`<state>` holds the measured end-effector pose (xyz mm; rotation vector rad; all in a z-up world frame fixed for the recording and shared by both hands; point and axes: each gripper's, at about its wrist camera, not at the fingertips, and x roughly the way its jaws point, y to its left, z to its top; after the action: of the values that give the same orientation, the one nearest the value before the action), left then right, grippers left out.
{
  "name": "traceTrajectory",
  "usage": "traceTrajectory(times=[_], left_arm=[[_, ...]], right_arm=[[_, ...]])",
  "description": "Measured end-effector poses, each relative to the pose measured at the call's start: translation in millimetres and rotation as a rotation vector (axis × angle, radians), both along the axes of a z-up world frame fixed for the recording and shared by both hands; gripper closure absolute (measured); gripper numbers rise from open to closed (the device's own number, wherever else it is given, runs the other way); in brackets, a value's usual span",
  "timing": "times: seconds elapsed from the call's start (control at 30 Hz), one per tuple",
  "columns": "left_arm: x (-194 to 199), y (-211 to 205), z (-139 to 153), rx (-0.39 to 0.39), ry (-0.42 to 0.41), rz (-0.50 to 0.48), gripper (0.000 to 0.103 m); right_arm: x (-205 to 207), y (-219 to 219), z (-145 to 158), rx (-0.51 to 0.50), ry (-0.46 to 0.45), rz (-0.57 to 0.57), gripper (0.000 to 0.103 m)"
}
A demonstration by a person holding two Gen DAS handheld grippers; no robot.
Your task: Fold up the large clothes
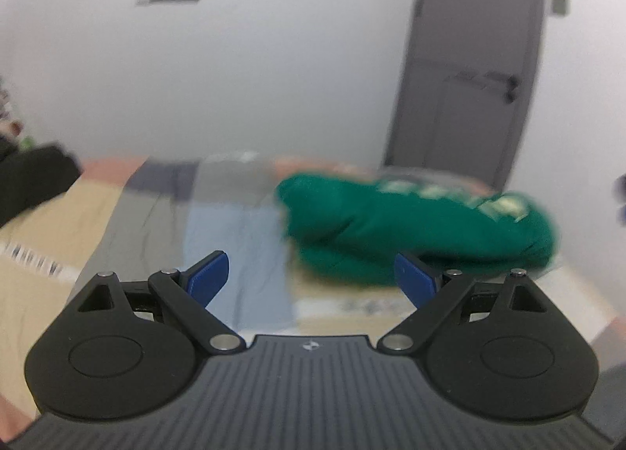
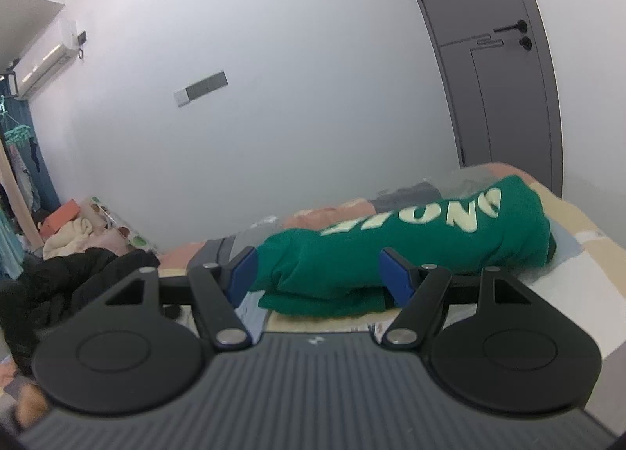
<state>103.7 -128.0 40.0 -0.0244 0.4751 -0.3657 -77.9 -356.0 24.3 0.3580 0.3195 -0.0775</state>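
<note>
A patchwork-covered bed (image 2: 579,231) runs along a pale wall beside a grey door (image 2: 504,70). On it, right of centre in both views, lies the green sweatshirt (image 2: 411,242), folded into a thick bundle. It looks soft, floppy and fairly light; a hem or edge would probably give the best hold. Left gripper (image 1: 313,280) and right gripper (image 2: 319,276) both have their jaws released, holding nothing. Only the right view shows the lettering sharply and the black clothes (image 2: 58,278) at lower left.

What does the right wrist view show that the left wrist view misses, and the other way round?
Only the right wrist view: an air conditioner high on the wall, a pile of pale laundry at the far left, and sharp pale lettering on the green top. Only the left wrist view: a light blue cloth spread beside the green top. Both share the folded green top on the bed, the grey door, a black garment at left, and open, empty tongs.
</note>
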Motion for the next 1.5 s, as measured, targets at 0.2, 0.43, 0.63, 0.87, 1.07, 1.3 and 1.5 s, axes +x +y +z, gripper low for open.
traceTrajectory(times=[0.2, 0.43, 0.63, 0.87, 1.07, 1.3, 1.5], left_arm=[[36, 22, -65, -0.020, 0.095, 0.128, 0.009], [51, 29, -114, 0.098, 0.058, 0.239, 0.006], [61, 31, -148, 0.105, 0.130, 0.256, 0.000], [54, 31, -152, 0.129, 0.125, 0.261, 0.000], [55, 23, -152, 0.188, 0.120, 0.262, 0.000], [56, 24, -151, 0.182, 0.124, 0.260, 0.000], [56, 23, -151, 0.182, 0.124, 0.262, 0.000]], right_arm=[[3, 20, -12, -0.042, 0.034, 0.021, 0.031], [5, 58, -16, -0.084, 0.036, 0.089, 0.032], [6, 90, -21, -0.087, 0.058, 0.144, 0.032], [7, 122, -24, -0.112, 0.089, 0.188, 0.032], [4, 143, -23, -0.155, 0.086, 0.220, 0.031], [12, 158, -28, -0.160, 0.114, 0.263, 0.027], [21, 181, -39, -0.170, 0.128, 0.326, 0.018]])
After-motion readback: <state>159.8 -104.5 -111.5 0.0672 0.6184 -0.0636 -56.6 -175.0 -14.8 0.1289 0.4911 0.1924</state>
